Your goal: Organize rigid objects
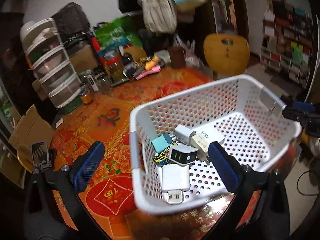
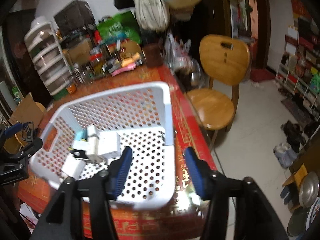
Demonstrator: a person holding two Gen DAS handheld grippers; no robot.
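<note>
We see a white perforated basket (image 1: 230,104) on the bench (image 1: 112,108), which wears a red and orange cloth with printed flowers and Chinese characters. In the left wrist view its long axis runs from near left to far right, and the far end looks raised off the cloth.

Our left tongs (image 1: 156,164) are spread wide, straddling the basket's near left rim: one blue pad sits outside over the cloth, the other inside over the basket floor. They have hold of nothing. Our right tongs (image 2: 158,170) are likewise wide apart, straddling the rim at the other end, one pad inside and one outside, gripping nothing that we can see.

Inside, gathered toward the left end, lie several chargers: a flat white charger (image 1: 175,177) with its two prongs turned toward our left camera, a black-faced charger (image 1: 183,155), a teal cube charger (image 1: 161,143), a yellow cartoon-print charger (image 1: 161,157), a grey-white plug (image 1: 184,134), a cream charger (image 1: 201,143), and a white box (image 1: 212,135) marked "90W", read upside down.

A wooden chair (image 2: 218,84) stands beside the bench.
</note>
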